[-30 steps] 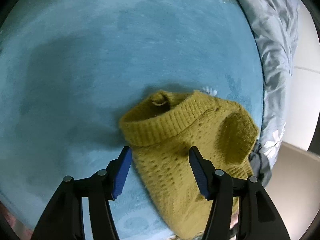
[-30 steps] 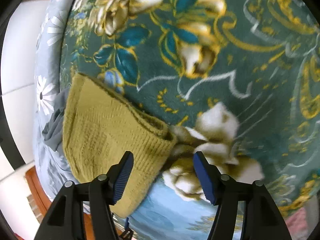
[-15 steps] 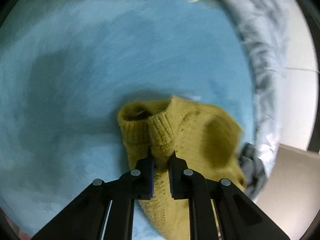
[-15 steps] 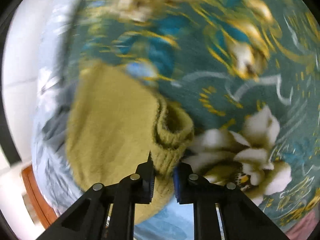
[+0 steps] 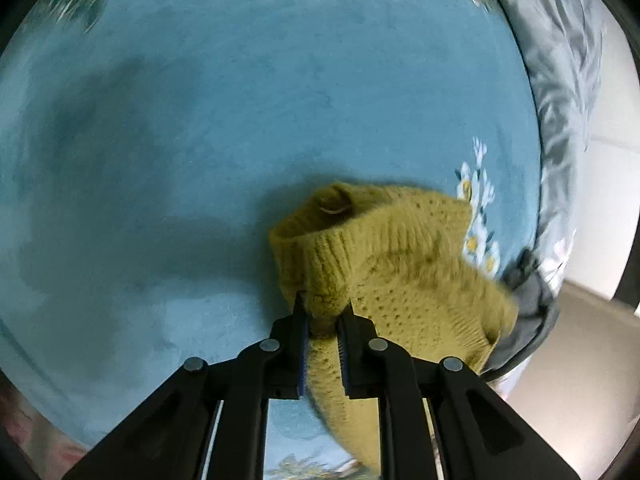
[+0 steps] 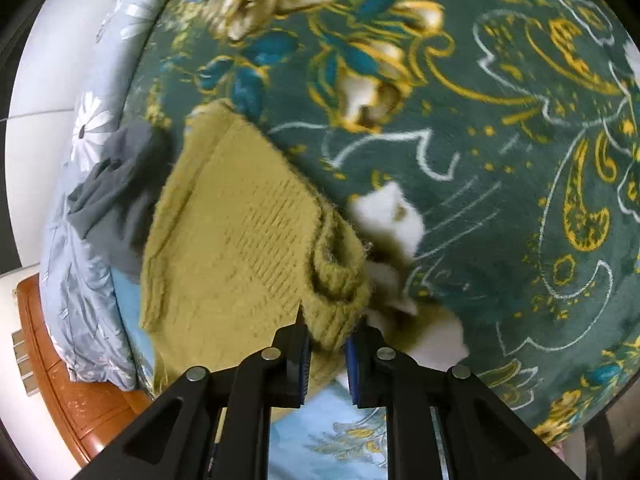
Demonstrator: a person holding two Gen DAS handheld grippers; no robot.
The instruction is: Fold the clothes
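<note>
An olive-yellow knit sweater (image 5: 404, 276) lies on a blue blanket (image 5: 240, 120). My left gripper (image 5: 323, 322) is shut on its ribbed edge and holds that edge bunched and raised. In the right wrist view the same sweater (image 6: 240, 240) spreads over the dark green flowered part of the blanket (image 6: 500, 160). My right gripper (image 6: 327, 340) is shut on another ribbed edge, which is rolled up between the jaws.
A grey garment (image 6: 116, 196) lies partly under the sweater at the bed edge; it also shows in the left wrist view (image 5: 528, 312). A light grey flowered quilt (image 6: 76, 304) hangs over the side. A wooden bed frame (image 6: 68, 392) sits below.
Both grippers went from open around the sweater's ribbed edges to shut on them. The gripped edges are now bunched and lifted, and the sweater has been pulled along the blanket.
</note>
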